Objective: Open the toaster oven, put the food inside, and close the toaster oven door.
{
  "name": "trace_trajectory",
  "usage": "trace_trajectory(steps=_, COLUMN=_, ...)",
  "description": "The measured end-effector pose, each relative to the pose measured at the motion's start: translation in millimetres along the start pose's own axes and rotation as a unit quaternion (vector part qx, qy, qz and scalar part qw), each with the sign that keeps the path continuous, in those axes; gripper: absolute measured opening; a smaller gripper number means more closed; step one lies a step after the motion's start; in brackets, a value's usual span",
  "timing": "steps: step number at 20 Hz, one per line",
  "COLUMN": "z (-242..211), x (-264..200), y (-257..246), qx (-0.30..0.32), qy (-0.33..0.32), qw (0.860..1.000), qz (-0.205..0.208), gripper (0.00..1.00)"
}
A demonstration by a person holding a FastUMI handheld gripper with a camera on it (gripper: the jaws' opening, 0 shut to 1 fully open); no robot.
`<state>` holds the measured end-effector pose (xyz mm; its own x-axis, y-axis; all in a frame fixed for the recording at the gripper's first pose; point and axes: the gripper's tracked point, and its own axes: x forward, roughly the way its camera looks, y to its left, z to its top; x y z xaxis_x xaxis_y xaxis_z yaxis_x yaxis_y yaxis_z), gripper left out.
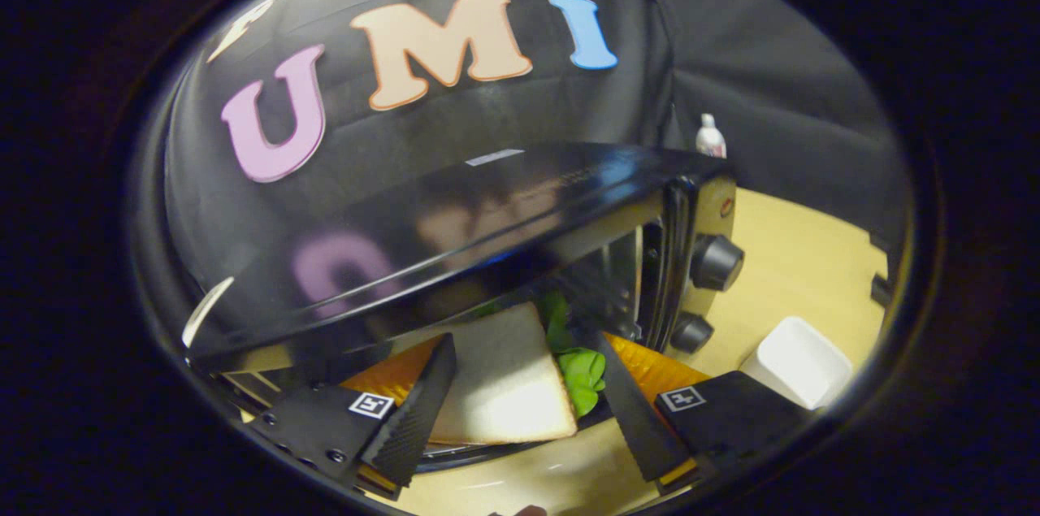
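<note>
The gripper (pixel 520 410) has its fingers apart, one on each side of a slice of bread (pixel 508 382); whether they press on it is not clear. The bread lies with a green leaf (pixel 583 376) on an orange plate (pixel 650 370), at the open mouth of the black toaster oven (pixel 487 223). A white box (pixel 800 362) sits on the wooden table (pixel 796 264) beside the oven's knobs (pixel 715 262).

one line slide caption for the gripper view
Open gripper straddles a bread slice with lettuce at the open toaster oven.

Glossy black toaster oven (pixel 455 215) top, matt pale wood table (pixel 796 256), soft porous bread (pixel 508 378)
</note>
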<state>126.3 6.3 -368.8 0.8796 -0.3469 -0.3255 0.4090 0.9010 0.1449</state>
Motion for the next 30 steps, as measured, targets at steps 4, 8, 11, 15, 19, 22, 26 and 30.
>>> trace_trajectory(steps=4, z=12.2, x=-5.6, y=3.5, qx=-0.059, qy=-0.014, qw=0.998, qz=-0.006, gripper=1.00)
trace_trajectory(steps=8, z=27.2, x=-29.4, y=6.5, qx=-0.060, qy=-0.031, qw=0.998, qz=0.013, gripper=1.00)
trace_trajectory(steps=11, z=35.2, x=-59.5, y=7.2, qx=-0.050, qy=-0.033, qw=0.998, qz=0.037, gripper=1.00)
trace_trajectory(steps=15, z=11.6, x=-102.3, y=-4.7, qx=-0.088, qy=0.023, qw=0.995, qz=0.039, gripper=1.00)
trace_trajectory(steps=19, z=-37.6, x=-145.2, y=-25.2, qx=-0.150, qy=0.108, qw=0.982, qz=0.025, gripper=1.00)
trace_trajectory(steps=22, z=-72.8, x=-177.3, y=-30.0, qx=-0.175, qy=0.155, qw=0.972, qz=0.038, gripper=1.00)
trace_trajectory(steps=26, z=-116.7, x=-202.5, y=-41.0, qx=-0.190, qy=0.205, qw=0.958, qz=0.064, gripper=1.00)
trace_trajectory(steps=30, z=-149.7, x=-204.8, y=-45.1, qx=-0.189, qy=0.233, qw=0.950, qz=0.087, gripper=1.00)
